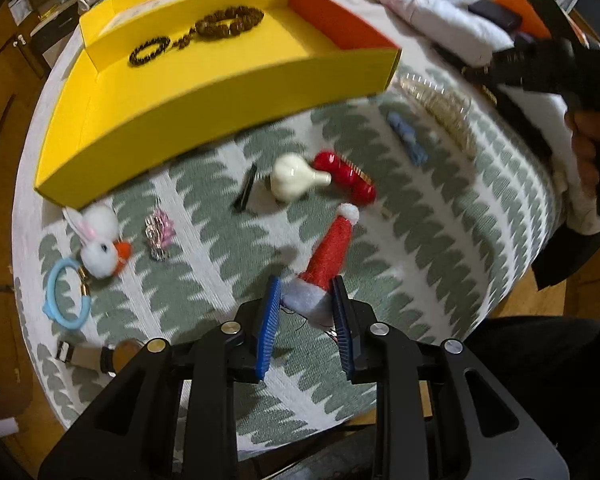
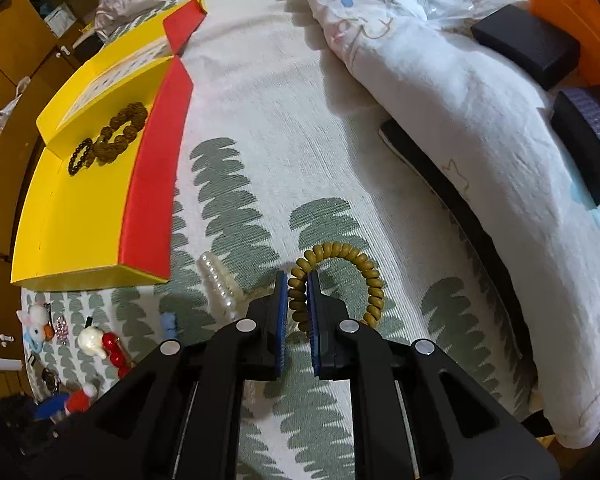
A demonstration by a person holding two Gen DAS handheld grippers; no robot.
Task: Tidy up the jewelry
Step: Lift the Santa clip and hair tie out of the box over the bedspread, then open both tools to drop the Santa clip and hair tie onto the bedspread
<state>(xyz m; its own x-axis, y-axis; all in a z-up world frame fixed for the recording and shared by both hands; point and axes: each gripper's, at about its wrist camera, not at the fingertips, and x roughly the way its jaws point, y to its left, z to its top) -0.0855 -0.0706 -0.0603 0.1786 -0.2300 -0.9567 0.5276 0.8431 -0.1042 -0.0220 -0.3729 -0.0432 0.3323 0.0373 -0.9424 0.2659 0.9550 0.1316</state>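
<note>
In the left view, the left tongs [image 1: 305,300] pinch the white fuzzy brim of a soft red Santa hat [image 1: 328,256], with its tip pointing to 12 o'clock. The yellow box [image 1: 204,96] at 11 o'clock holds two dark bead bracelets [image 1: 198,34], so a little is done. Much is left on the bed [image 1: 440,216]: a fluffy bunny [image 1: 98,240] at 9 o'clock, a blue ring [image 1: 66,292], a white bulb [image 1: 296,178] and shiny red beads [image 1: 346,176]. In the right view, the right tongs [image 2: 298,286] are clamped on a bumpy olive bead loop [image 2: 370,280]. Smooth pearls [image 2: 220,280] lie at 10 o'clock, and the box sits farther off that way.
</note>
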